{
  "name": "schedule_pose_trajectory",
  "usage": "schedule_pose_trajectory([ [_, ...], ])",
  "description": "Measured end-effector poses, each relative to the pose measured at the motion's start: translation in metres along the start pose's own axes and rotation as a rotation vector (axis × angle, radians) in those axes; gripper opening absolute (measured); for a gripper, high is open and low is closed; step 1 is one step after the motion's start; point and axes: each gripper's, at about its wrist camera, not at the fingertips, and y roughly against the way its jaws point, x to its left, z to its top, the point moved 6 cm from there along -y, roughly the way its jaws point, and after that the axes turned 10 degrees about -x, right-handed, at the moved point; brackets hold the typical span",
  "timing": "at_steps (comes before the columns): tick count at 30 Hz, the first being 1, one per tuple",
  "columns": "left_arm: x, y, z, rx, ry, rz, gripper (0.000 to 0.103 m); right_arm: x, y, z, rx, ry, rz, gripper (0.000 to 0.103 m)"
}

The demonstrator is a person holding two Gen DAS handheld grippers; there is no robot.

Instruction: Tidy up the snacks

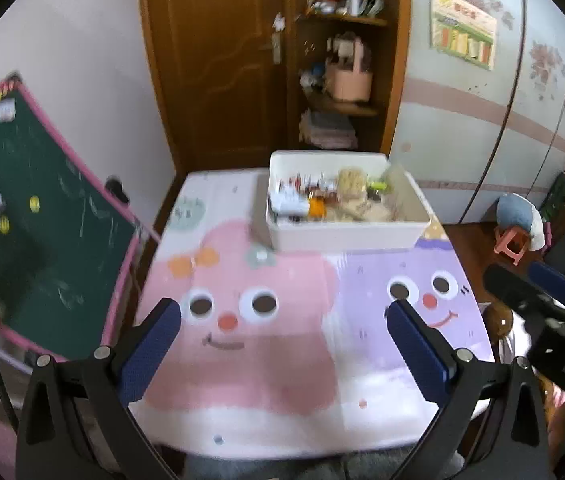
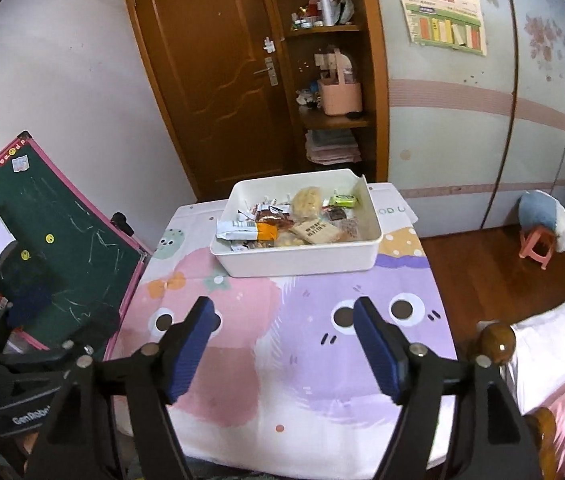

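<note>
Item: white bin [image 2: 302, 268] of mixed snacks [image 2: 282, 224] on cartoon tablecloth [image 2: 282, 360]. Left gripper [image 1: 282, 344] and right gripper [image 2: 284, 344]: jaws wide apart, empty. Advised: single out one top packet, approach squarely.

A white tub [image 2: 302, 258] holds snack packets [image 2: 282, 224] in orange, brown, tan and green. The tablecloth [image 2: 282, 360] shows pink and lilac cartoon faces with round eyes. A green chalkboard [image 2: 66, 248] has a pink frame. The finger pads [image 2: 188, 354] are dark blue.
</note>
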Motion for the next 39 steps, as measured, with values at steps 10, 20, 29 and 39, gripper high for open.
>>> schedule_pose_trajectory([
  [10,0.008,-0.01,-0.029,0.066,0.028,0.01,0.103,-0.004,-0.005,-0.037,0.084,-0.021,-0.013,0.077],
  [20,0.011,-0.017,-0.033,0.079,0.009,0.026,0.102,0.011,-0.003,-0.045,0.097,0.037,0.004,0.077],
  [29,0.009,-0.011,-0.03,0.043,-0.008,0.047,0.102,0.015,-0.004,-0.045,0.099,0.046,0.017,0.077],
  [39,0.008,-0.009,-0.031,0.045,-0.015,0.05,0.102,0.015,-0.006,-0.047,0.104,0.037,0.024,0.076],
])
